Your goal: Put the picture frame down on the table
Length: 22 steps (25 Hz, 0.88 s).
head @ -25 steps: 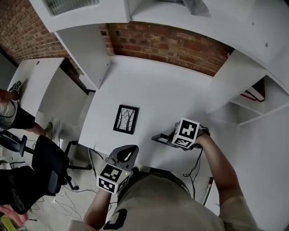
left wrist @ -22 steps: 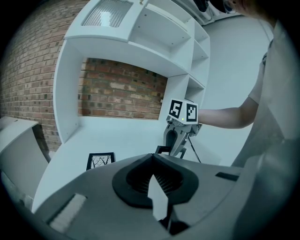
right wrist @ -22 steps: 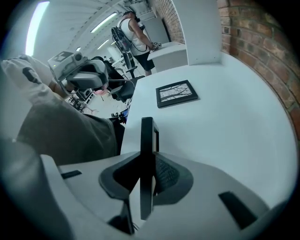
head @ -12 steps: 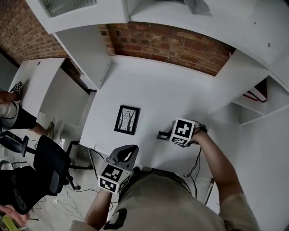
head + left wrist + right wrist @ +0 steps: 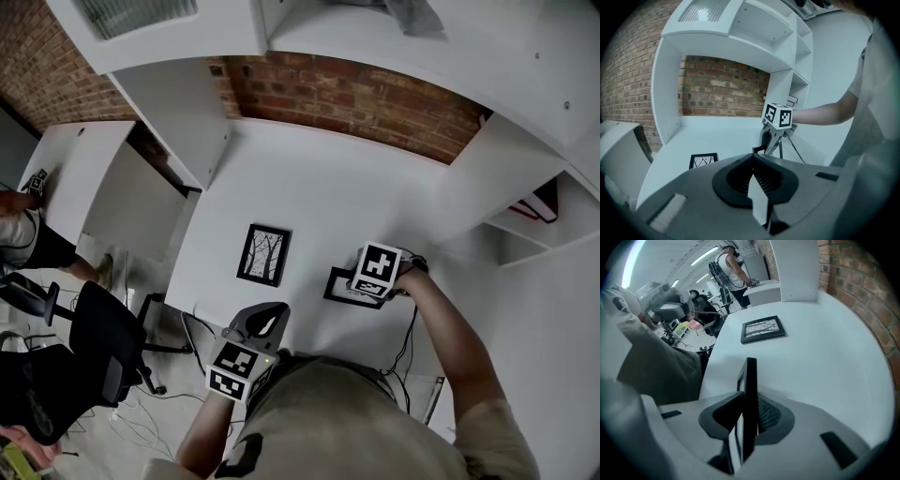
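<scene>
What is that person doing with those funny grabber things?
The person holds a two-jaw gripper in each hand. The right gripper is clamped on the edge of a black picture frame over the white table. A second frame with a tree picture lies flat there. The left gripper is shut and empty.

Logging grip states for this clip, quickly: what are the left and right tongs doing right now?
Left tongs: closed, nothing between them.
Right tongs: closed on the black picture frame.
</scene>
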### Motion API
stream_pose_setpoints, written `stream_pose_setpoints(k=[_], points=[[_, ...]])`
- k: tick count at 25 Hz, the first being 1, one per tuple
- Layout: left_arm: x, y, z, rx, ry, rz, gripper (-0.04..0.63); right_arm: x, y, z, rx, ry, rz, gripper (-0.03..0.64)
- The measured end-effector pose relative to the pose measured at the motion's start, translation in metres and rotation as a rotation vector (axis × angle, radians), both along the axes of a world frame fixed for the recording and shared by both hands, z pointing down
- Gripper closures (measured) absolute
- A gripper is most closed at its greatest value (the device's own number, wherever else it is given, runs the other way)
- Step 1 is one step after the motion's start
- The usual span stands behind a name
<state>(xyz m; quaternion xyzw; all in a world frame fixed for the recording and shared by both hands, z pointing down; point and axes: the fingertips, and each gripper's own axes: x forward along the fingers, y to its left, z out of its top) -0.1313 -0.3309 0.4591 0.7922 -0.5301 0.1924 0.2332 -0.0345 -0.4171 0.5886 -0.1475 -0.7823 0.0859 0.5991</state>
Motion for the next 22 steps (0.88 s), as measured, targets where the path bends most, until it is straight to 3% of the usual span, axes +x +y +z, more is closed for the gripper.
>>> stream_pose_setpoints(k=[8, 22], points=[[-0.012, -0.013, 0.002, -0.017, -0.002, -0.027, 0.591, -0.009, -0.011, 0.007, -0.006, -0.031, -0.003, 0.535], [-0.003, -0.037, 0.007, -0.031, -0.018, 0.030, 0.591, -0.014, -0.034, 0.026, -0.053, -0.075, 0.045, 0.482]])
